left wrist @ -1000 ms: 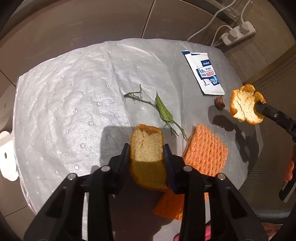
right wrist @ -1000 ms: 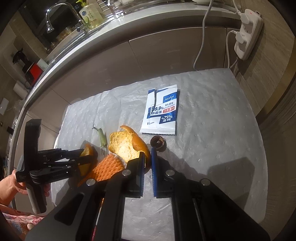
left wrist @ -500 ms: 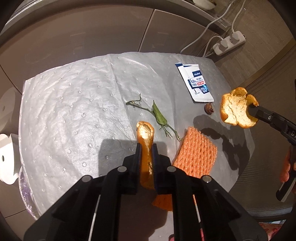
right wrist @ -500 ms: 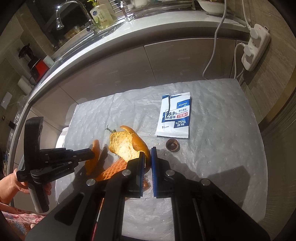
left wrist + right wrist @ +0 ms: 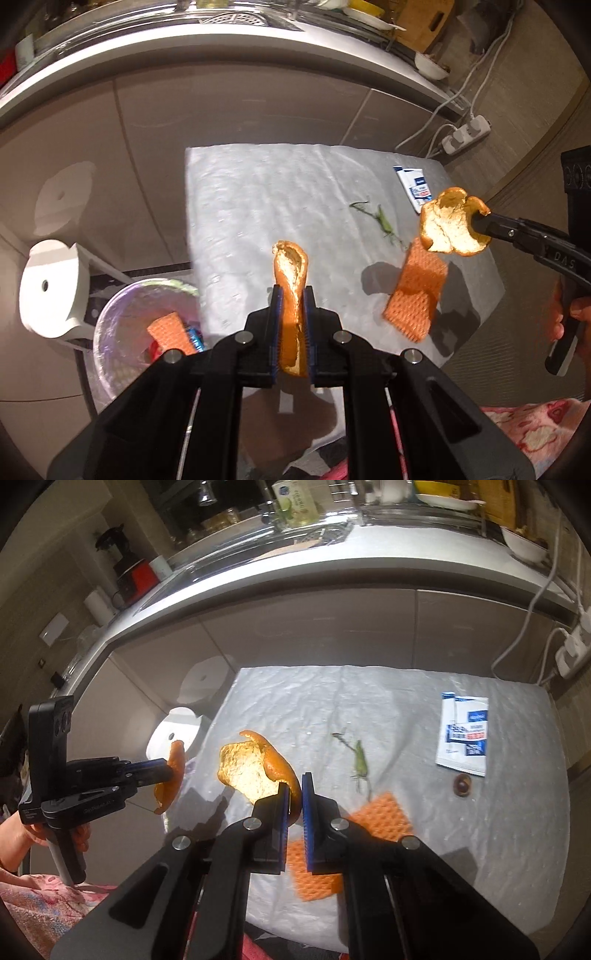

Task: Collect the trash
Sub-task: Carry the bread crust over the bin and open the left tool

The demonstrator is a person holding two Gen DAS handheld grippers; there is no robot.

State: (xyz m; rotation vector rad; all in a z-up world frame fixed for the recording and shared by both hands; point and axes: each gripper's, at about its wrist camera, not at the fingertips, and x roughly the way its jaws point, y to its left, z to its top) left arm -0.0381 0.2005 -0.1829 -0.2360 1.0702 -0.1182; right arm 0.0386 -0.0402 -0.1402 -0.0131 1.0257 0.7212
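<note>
You are gripping a peel (image 5: 291,273) in your left fingers (image 5: 292,325) and another (image 5: 255,771) in your right (image 5: 293,805), both above the counter (image 5: 266,192). The bin (image 5: 110,332) is holding some trash; net (image 5: 417,291), stem (image 5: 384,225), packet (image 5: 415,184), nut (image 5: 462,785) are waiting.

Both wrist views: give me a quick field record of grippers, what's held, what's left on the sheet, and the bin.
left gripper: shut on narrow folded orange peel strip
right gripper: shut on broad curled orange peel piece
on white sheet: orange foam fruit net, green leafy stem, blue-white alcohol wipe packet, small brown nut shell
clear-lined trash bin: left of sheet, already holds trash
</note>
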